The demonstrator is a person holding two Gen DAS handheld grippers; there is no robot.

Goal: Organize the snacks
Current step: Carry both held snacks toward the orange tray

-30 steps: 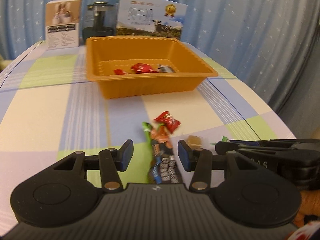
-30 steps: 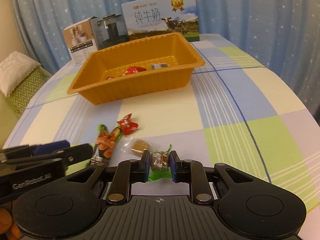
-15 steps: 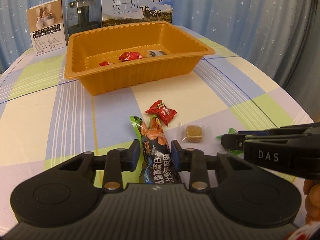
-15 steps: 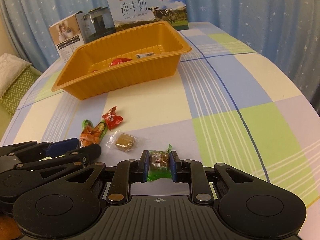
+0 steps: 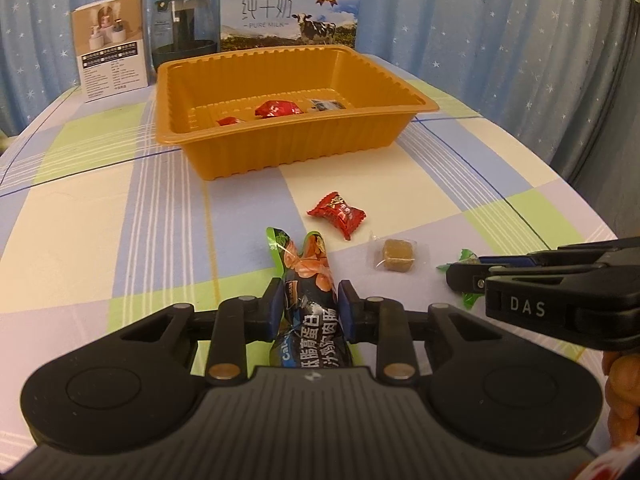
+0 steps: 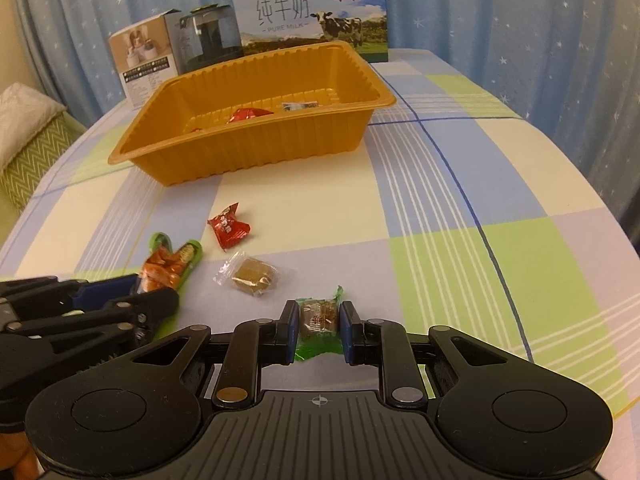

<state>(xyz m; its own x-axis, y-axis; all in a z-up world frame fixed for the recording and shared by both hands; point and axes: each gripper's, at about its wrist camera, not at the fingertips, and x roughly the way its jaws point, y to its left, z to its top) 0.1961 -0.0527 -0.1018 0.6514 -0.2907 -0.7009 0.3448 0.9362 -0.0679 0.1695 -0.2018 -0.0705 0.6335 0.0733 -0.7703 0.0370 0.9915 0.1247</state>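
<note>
Orange tray [image 5: 408,108] is our landmark: in front of it we clamp the left gripper [image 5: 308,312] on the long snack packet [image 5: 308,300] and the right gripper [image 6: 319,320] on the green-wrapped candy [image 6: 318,314], presumably for carrying both into it.

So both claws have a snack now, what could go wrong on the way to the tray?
The left claw grips the long packet low, so its free top may flop and catch the tray rim. The right claw pinches the green candy by little, so it might slip. The claws sit close and could bump.
</note>
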